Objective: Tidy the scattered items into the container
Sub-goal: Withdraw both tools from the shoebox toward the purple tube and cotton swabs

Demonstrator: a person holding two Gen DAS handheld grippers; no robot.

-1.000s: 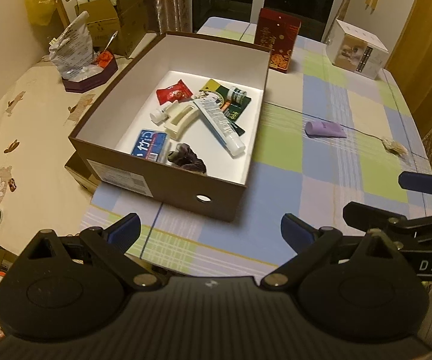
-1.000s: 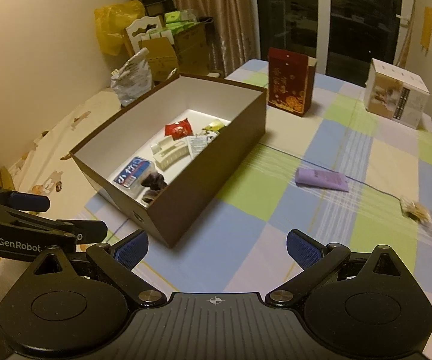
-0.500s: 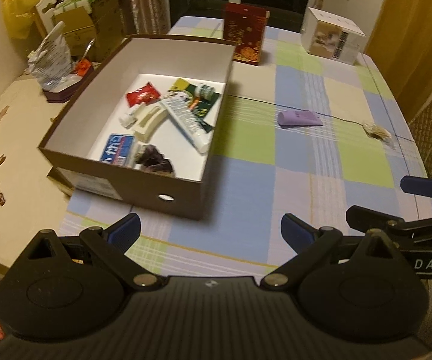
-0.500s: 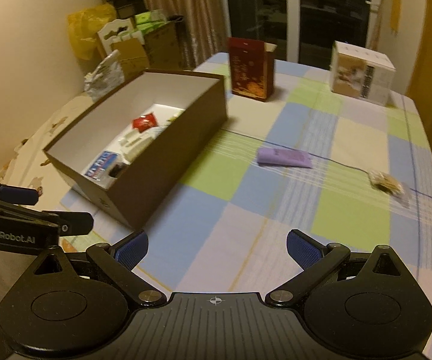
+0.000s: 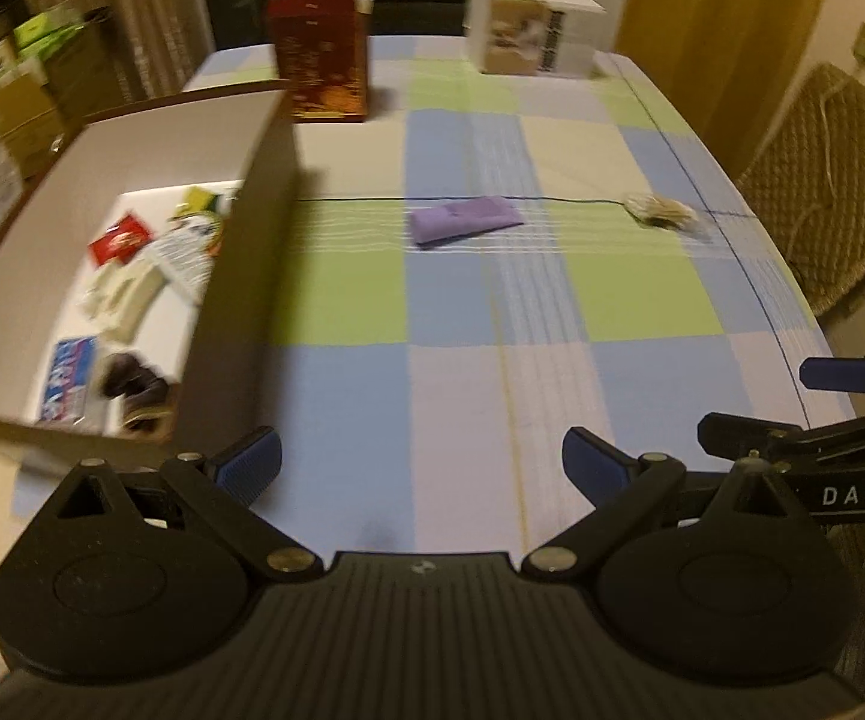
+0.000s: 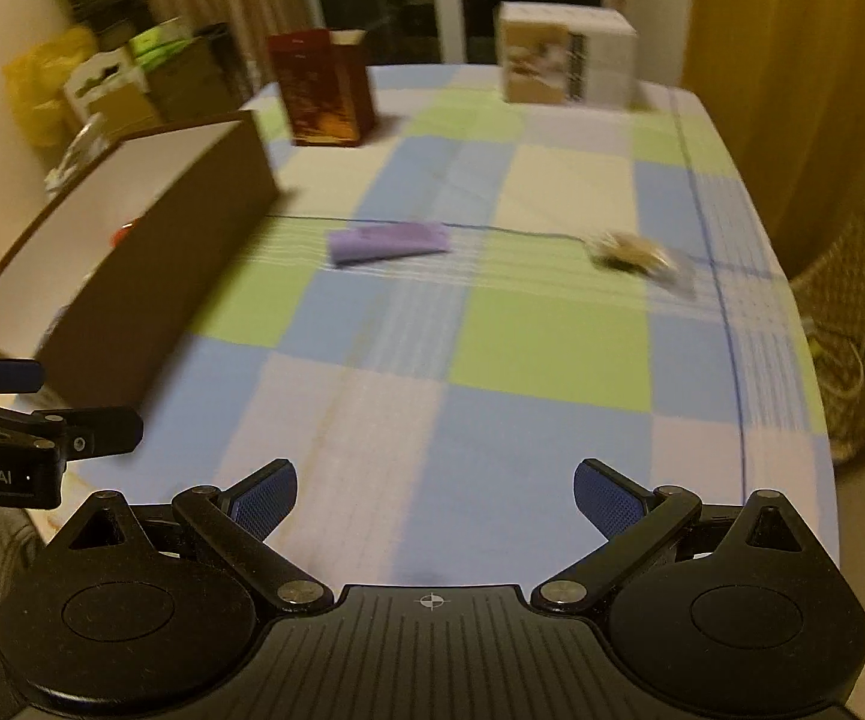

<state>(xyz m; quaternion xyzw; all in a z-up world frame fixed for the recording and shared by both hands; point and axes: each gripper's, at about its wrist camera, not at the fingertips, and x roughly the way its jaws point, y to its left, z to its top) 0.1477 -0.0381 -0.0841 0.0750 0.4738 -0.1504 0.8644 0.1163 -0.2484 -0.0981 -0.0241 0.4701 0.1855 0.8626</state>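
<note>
Left gripper [image 5: 422, 463]: fingers spread wide, holding nothing, poised above the near edge of the counter [image 5: 468, 396], which is covered by a checked cloth. Right gripper [image 6: 435, 483]: fingers likewise parted and empty, above the same near edge, to the right of the left one.

Container: a brown box [image 5: 234, 276] with a white inside stands on the left part of the counter. It already holds a red packet [image 5: 119, 238], a blue packet [image 5: 66, 378], a white tube [image 5: 183, 252] and a dark bundle [image 5: 132, 384] (details blurred).

Items outside the box: a purple pouch [image 5: 463, 221] lies flat at mid-counter, well apart from the box wall; a small beige wrapped item [image 5: 657, 211] lies farther right, near the counter's edge. Both views are blurred.

Other objects: a dark red carton [image 5: 320, 57] and a white carton [image 5: 531, 27] stand upright at the far end. A wicker chair [image 5: 834, 180] sits beside the counter on the right.
</note>
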